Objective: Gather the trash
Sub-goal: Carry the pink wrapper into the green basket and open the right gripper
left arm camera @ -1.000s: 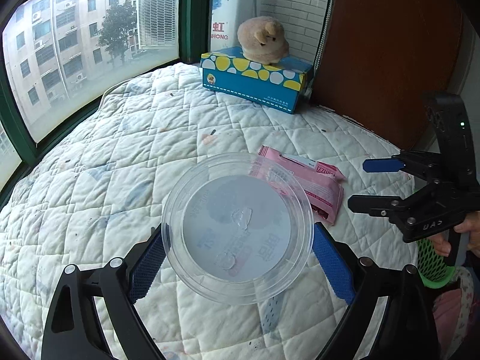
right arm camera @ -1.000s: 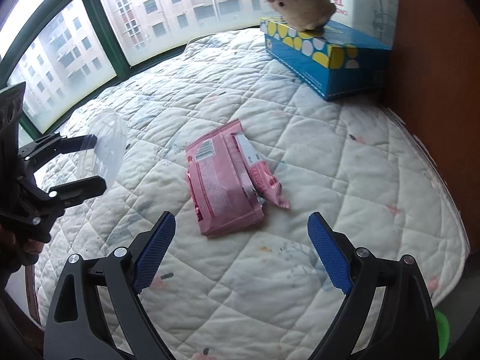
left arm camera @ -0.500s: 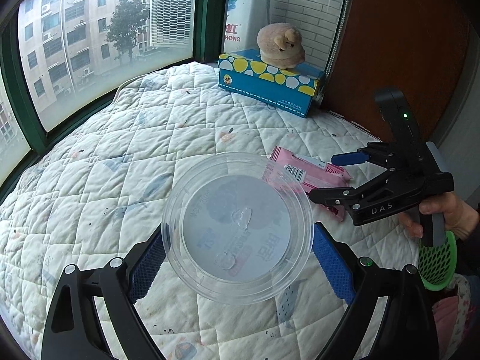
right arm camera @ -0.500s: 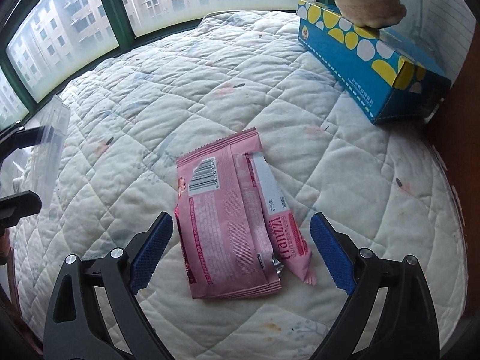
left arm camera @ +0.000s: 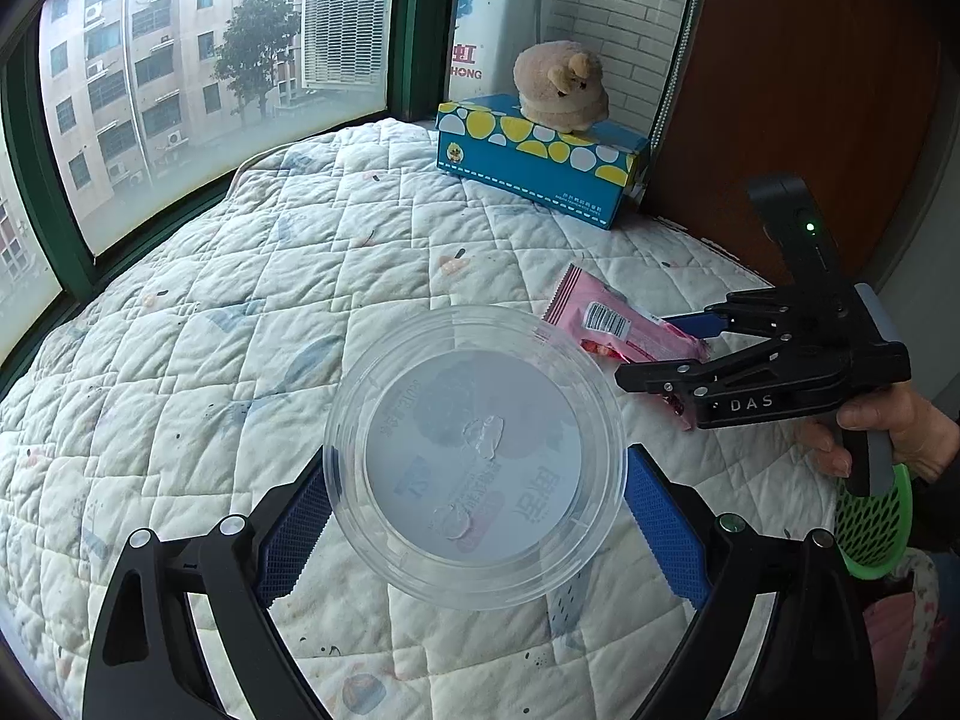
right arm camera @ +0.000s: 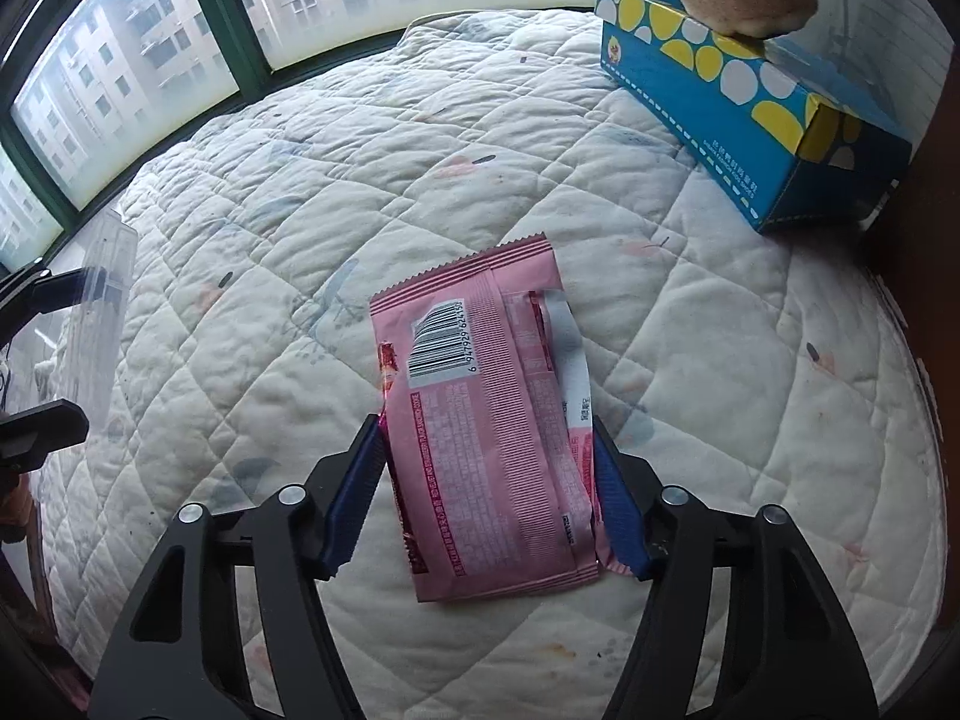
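Right gripper (right arm camera: 487, 480) now pinches the pink wrapper (right arm camera: 486, 408), formerly wide open — left gripper (left arm camera: 474, 516) still clamps clear lid (left arm camera: 474, 450).

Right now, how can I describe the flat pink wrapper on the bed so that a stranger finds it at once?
Start at the white quilted bed cover beside the window. In front of the blue tissue box with yellow and white dots, near the middle, lies the flat pink plastic snack wrapper, between the fingers of the right hand-held gripper. It alone is pink and shows a white barcode patch.
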Motion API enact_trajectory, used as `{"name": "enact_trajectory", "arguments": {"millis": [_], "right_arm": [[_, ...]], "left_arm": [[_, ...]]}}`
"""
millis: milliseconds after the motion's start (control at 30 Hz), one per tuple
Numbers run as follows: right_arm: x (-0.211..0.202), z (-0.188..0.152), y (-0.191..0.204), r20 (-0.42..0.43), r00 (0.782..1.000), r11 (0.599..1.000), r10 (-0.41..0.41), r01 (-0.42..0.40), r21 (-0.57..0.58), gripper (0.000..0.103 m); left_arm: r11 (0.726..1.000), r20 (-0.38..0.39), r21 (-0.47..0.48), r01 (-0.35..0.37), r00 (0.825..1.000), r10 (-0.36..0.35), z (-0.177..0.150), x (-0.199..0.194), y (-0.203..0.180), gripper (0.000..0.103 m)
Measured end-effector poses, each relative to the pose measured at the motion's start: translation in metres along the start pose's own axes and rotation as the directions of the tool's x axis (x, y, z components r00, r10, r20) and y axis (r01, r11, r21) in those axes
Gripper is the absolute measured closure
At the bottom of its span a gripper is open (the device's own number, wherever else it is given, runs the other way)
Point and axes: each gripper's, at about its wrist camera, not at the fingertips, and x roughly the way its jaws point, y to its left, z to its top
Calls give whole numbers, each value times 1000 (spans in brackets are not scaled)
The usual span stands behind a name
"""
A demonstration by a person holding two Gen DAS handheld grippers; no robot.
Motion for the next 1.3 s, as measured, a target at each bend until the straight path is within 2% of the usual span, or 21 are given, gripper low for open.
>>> {"name": "enact_trajectory", "arguments": {"millis": [333, 733, 933, 1167, 1300], "right_arm": [[-65, -39, 4, 79, 995, 993, -57, 49, 105, 40], [-148, -127, -15, 123, 977, 950, -172, 131, 282, 40], [-181, -179, -32, 120, 964, 911, -237, 177, 373, 38], [-209, -236, -59, 84, 944, 846, -320, 245, 473, 38], [-219, -263, -75, 60, 932, 805, -357, 274, 526, 32]], "left_arm": [[998, 8, 44, 33, 999, -34, -6, -14, -40, 14], [986, 12, 137, 96, 995, -99, -16, -32, -119, 14], [972, 2, 190, 141, 990, -144, -20, -35, -168, 13], [947, -20, 258, 191, 981, -192, -25, -31, -224, 13], [935, -42, 282, 214, 977, -211, -27, -24, -252, 13]]}}
